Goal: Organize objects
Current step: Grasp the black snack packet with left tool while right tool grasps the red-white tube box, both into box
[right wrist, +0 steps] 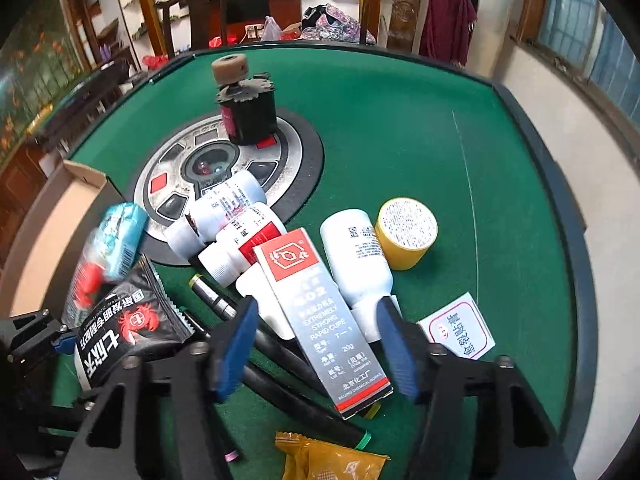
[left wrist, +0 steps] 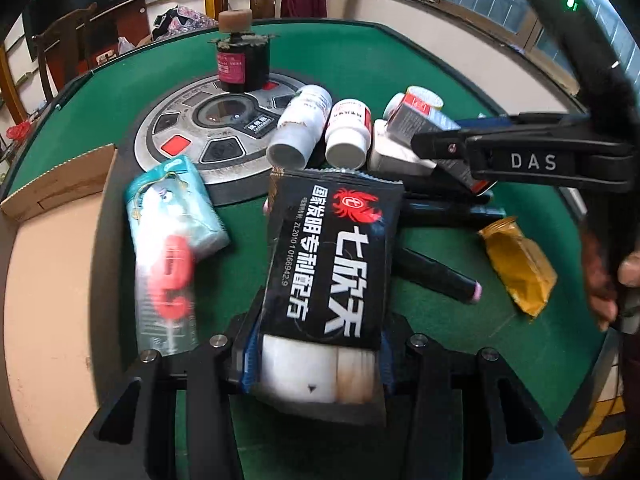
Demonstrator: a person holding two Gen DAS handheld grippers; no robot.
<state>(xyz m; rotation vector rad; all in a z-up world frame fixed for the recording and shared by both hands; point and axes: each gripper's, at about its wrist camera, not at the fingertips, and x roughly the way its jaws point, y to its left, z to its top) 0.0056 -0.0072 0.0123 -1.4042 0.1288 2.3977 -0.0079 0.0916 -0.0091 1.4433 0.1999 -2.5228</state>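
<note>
Between the right gripper (right wrist: 316, 344)'s wide-open jaws lies the glue box (right wrist: 320, 320), long axis along the fingers, while the left gripper (left wrist: 316, 364) clamps the black sachet (left wrist: 332, 256).

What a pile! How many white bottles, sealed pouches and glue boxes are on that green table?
White bottles: 3
Sealed pouches, a black pouch and a yellow pouch: 2
Glue box: 1
Total: 6

The black sachet (left wrist: 332, 256) carried "ZL2010 10166942.9" beside white Chinese characters. The silver glue box (right wrist: 324, 320) read "EXTREMELY STRONG RAPID CURE", "20g" and "BEIJING CHEMICAL WORKS". The right gripper (left wrist: 532, 160) bore "DAS".
</note>
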